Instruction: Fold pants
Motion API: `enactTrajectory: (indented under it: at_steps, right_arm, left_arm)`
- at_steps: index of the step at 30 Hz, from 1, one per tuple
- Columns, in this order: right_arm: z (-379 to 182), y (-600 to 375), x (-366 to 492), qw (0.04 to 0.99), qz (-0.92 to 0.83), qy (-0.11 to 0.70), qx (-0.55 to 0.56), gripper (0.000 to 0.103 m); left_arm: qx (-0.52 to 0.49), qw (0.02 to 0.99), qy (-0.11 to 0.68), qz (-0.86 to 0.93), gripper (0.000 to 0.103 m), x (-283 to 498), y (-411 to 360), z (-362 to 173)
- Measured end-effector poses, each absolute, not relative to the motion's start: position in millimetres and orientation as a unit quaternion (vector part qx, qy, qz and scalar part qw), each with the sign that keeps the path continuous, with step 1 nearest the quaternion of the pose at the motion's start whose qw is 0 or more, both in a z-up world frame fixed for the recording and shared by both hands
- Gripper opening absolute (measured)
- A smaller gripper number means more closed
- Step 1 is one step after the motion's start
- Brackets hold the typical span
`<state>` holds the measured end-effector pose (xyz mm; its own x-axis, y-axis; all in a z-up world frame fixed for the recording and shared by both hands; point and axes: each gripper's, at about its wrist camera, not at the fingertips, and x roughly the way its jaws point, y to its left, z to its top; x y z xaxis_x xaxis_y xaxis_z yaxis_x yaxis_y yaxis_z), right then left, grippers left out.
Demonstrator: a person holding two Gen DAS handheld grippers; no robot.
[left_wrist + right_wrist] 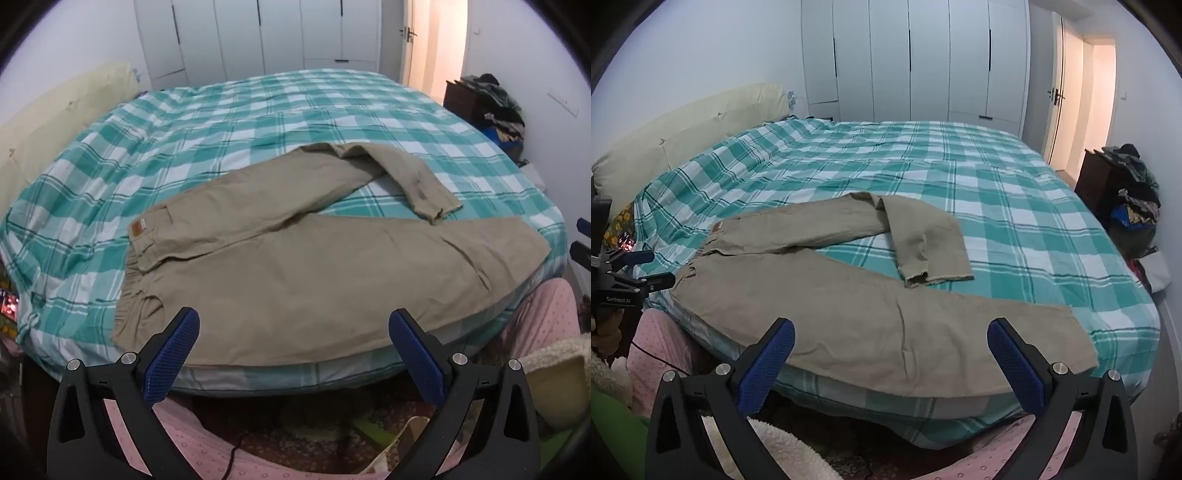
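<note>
Khaki pants (295, 273) lie flat on the bed (229, 122) near its front edge, waistband to the left, the near leg stretched right. The far leg is bent back on itself, its hem (436, 206) pointing toward me. My left gripper (294, 325) is open and empty, hovering at the bed's front edge just before the waist and seat. In the right wrist view the pants (871, 317) show again; my right gripper (891, 336) is open and empty just before the near leg. The left gripper (639, 273) shows at the left edge there.
The bed has a green-and-white plaid cover (960, 166) and a cream headboard (683, 129) at left. White wardrobes (908, 59) stand behind. A dark cabinet with piled clothes (1134, 192) and an open door (1082, 99) are at right. Pink fabric (207, 443) lies below.
</note>
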<state>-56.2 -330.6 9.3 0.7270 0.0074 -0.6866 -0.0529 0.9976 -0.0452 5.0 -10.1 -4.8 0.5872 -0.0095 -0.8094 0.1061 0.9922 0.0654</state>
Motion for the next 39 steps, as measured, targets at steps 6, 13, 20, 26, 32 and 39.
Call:
enactTrajectory:
  at_steps: [6, 13, 20, 26, 32, 39]
  right_arm:
    - [9.5, -317.8, -63.4, 0.925, 0.034, 0.377, -0.036, 0.103]
    - [1.4, -308.1, -53.6, 0.913, 0.054, 0.403, -0.034, 0.103]
    - [-1.6, -305.4, -53.4, 0.912, 0.059, 0.405, -0.029, 0.103]
    - [-4.3, -303.3, -53.0, 0.911, 0.063, 0.408, -0.026, 0.103]
    - [-6.4, -300.7, -52.0, 0.909, 0.065, 0.411, -0.022, 0.103]
    - [-9.5, -297.9, -50.6, 0.907, 0.072, 0.414, -0.022, 0.103]
  left_arm:
    - [0.045, 0.892, 0.449, -0.026, 0.102, 3.4, -5.6, -9.8]
    - [0.050, 0.887, 0.459, -0.024, 0.102, 4.3, -9.3, -17.5]
    - [0.055, 0.885, 0.462, -0.023, 0.102, 3.3, -9.3, -20.5]
    - [0.058, 0.883, 0.465, -0.021, 0.102, 2.9, -11.6, -23.9]
    - [0.060, 0.883, 0.464, -0.026, 0.102, 3.4, -14.0, -24.0]
    - [0.060, 0.882, 0.466, -0.031, 0.102, 2.5, -14.9, -26.5]
